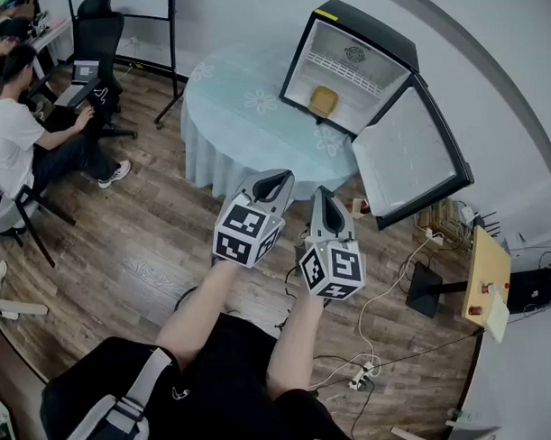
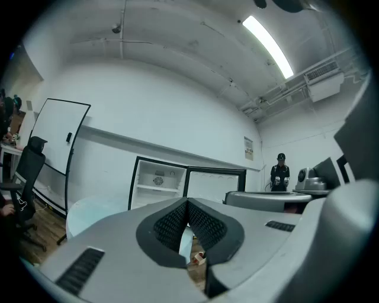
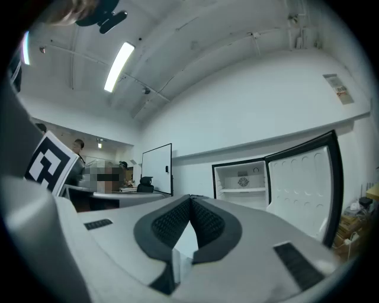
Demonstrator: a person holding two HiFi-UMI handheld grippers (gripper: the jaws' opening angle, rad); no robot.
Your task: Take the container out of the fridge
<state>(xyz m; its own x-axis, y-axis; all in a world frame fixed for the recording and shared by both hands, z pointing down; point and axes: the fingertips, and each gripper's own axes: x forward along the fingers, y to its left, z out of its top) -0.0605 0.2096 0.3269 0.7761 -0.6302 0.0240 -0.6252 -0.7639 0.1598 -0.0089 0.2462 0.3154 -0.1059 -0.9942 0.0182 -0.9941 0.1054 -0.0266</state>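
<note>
A small black fridge [image 1: 347, 63] with a white inside stands on a round table [image 1: 236, 117], its door [image 1: 409, 160] swung open to the right. A yellow container [image 1: 323, 101] sits on the fridge floor. My left gripper [image 1: 276, 180] and right gripper [image 1: 321, 197] hang side by side in front of the table, well short of the fridge. Both are shut with nothing between the jaws. The left gripper view shows the open fridge [image 2: 157, 183] beyond shut jaws [image 2: 187, 204]. The right gripper view shows the fridge [image 3: 241, 183] and its door [image 3: 305, 177] behind shut jaws [image 3: 190, 201].
The table has a pale blue cloth. People sit at desks at the left [image 1: 20, 133], beside an office chair [image 1: 98, 40] and a whiteboard stand [image 1: 152, 29]. Cables and a power strip [image 1: 362, 374] lie on the wood floor. A wooden board [image 1: 488, 275] stands at right.
</note>
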